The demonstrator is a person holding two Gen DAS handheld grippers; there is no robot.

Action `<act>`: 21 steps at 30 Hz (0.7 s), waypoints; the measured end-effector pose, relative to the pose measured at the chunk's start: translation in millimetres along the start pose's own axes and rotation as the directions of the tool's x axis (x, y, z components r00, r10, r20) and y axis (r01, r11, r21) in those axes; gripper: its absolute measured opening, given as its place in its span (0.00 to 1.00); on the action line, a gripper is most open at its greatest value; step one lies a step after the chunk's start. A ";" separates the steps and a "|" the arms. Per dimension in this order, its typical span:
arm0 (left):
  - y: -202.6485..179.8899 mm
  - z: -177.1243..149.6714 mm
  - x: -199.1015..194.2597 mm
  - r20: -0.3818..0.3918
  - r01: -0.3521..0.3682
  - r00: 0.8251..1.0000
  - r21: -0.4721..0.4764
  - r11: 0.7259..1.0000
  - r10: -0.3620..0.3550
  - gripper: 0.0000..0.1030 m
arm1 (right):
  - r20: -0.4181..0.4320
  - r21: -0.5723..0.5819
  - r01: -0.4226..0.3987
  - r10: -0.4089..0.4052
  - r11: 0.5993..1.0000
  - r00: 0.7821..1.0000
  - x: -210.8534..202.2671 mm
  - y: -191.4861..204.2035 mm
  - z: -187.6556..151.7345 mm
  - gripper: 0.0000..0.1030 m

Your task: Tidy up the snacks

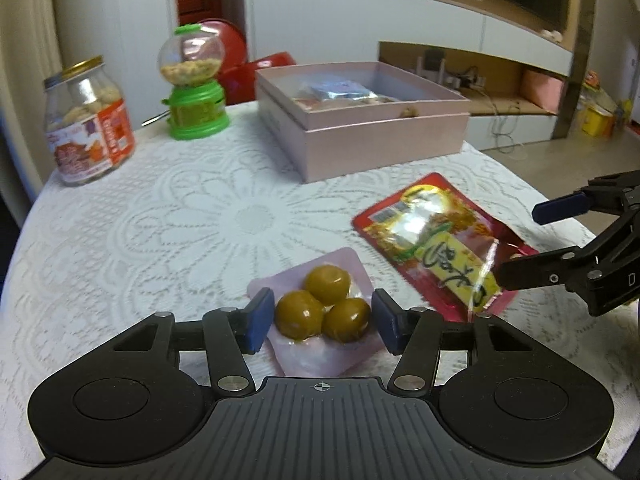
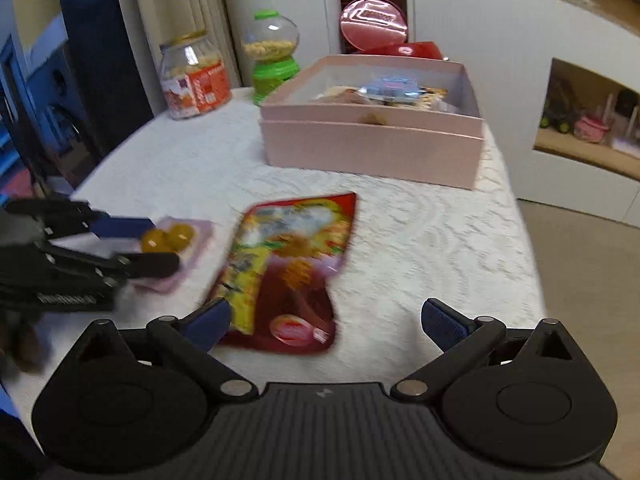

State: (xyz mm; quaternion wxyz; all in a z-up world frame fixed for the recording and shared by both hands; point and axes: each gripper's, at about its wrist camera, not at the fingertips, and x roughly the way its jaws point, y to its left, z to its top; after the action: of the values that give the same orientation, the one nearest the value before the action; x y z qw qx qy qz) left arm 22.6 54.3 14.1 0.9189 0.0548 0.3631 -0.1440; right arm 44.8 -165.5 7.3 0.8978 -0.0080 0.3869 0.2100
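A pink packet with three yellow-brown balls [image 1: 328, 284] lies on the white lace tablecloth [image 1: 180, 220]. My left gripper [image 1: 323, 322] straddles it; its blue pads stand close beside the balls with a thin gap on each side. The right wrist view shows the same packet [image 2: 176, 236] between those fingers. A red and yellow snack pouch [image 1: 420, 232] lies flat to its right. My right gripper [image 2: 328, 322] is wide open over the pouch's [image 2: 288, 264] near end and holds nothing. The right gripper [image 1: 518, 244] also shows in the left wrist view, at the pouch's right edge.
A pink box [image 1: 360, 136] holding several wrapped snacks stands open at the back. A glass jar of biscuits [image 1: 88, 120] and a green candy dispenser [image 1: 196, 80] stand at the back left, with a red tin [image 2: 374, 20] behind them. The table's right edge [image 2: 520, 220] drops to the floor.
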 end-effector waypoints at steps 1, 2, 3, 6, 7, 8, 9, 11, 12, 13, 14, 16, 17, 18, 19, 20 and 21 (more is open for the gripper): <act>1.9 -0.2 -0.2 0.000 -0.003 1.000 -0.006 1.000 0.003 0.58 | -0.004 0.006 -0.002 0.002 1.000 1.000 5.9 5.8 5.2 0.99; 2.8 -0.6 -0.5 -0.001 -0.003 1.000 -0.011 1.000 0.003 0.58 | -0.009 0.012 0.002 -0.001 1.000 1.000 12.4 10.3 9.5 0.99; 2.9 -1.0 -1.5 -0.003 -0.003 1.000 -0.010 1.000 0.003 0.58 | -0.013 0.011 0.010 -0.010 1.000 1.000 20.5 15.3 13.6 0.99; 1.1 -0.7 -2.0 -0.007 -0.018 1.000 0.005 1.000 0.018 0.58 | -0.048 -0.018 0.021 -0.022 1.000 0.999 44.0 27.1 19.8 1.00; 1.0 -0.4 -1.4 -0.008 -0.016 1.000 0.004 1.000 0.016 0.58 | -0.036 -0.037 0.051 -0.052 0.998 0.998 48.7 30.7 20.7 1.00; 1.6 -0.2 -1.4 -0.010 -0.014 1.000 -0.001 1.000 0.014 0.58 | -0.032 -0.061 0.070 -0.072 0.996 0.997 51.7 33.5 21.6 1.00; 1.5 -0.1 -1.2 -0.011 -0.014 1.000 -0.001 1.000 0.014 0.58 | -0.033 -0.078 0.070 -0.073 0.994 0.997 55.2 35.7 22.3 1.00; 1.3 -0.7 -1.1 -0.010 -0.015 1.000 0.001 1.000 0.015 0.58 | -0.031 -0.087 0.052 -0.055 0.995 0.998 54.6 33.0 21.4 1.00; 1.0 -0.9 -1.2 -0.009 -0.014 1.000 0.000 1.000 0.014 0.58 | -0.030 -0.099 0.042 -0.046 0.994 0.999 53.3 31.4 20.1 1.00; 1.5 -1.2 -0.8 -0.009 -0.013 1.000 -0.001 1.000 0.013 0.58 | -0.029 -0.110 0.038 -0.041 0.993 0.999 52.7 29.9 19.3 1.00; 1.7 -1.1 -0.4 -0.009 -0.013 1.000 -0.002 1.000 0.013 0.58 | -0.028 -0.118 0.038 -0.041 0.992 0.999 50.1 27.2 17.0 1.00; 2.4 -1.2 0.3 -0.008 -0.011 1.000 -0.005 1.000 0.011 0.58 | -0.021 -0.126 0.041 -0.044 0.991 0.999 45.4 21.2 12.3 1.00; 2.3 -1.6 0.5 -0.006 -0.009 1.000 -0.007 1.000 0.009 0.58 | -0.018 -0.125 0.042 -0.044 0.991 0.999 43.6 18.7 10.7 1.00; 1.8 -2.2 0.7 -0.002 -0.010 1.000 -0.009 1.000 0.010 0.58 | -0.015 -0.123 0.043 -0.045 0.991 0.999 41.8 15.3 9.2 1.00; 1.2 -2.6 0.8 0.000 -0.009 1.000 -0.010 1.000 0.009 0.58 | -0.010 -0.122 0.041 -0.042 0.992 0.999 40.3 13.0 7.9 1.00; 0.3 -3.0 1.0 0.003 -0.010 1.000 -0.010 1.000 0.010 0.58 | -0.005 -0.122 0.039 -0.040 0.992 0.999 40.3 12.5 7.2 1.00; -0.3 -3.2 1.1 0.003 -0.011 1.000 -0.006 1.000 0.011 0.58 | -0.002 -0.126 0.041 -0.042 0.991 0.999 41.5 13.8 7.6 1.00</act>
State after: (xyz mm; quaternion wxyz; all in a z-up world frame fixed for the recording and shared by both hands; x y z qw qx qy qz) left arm 21.2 54.4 11.0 0.9205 0.0540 0.3617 -0.1379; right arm 70.3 -136.2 -14.3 0.8988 -0.0730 0.3747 0.2153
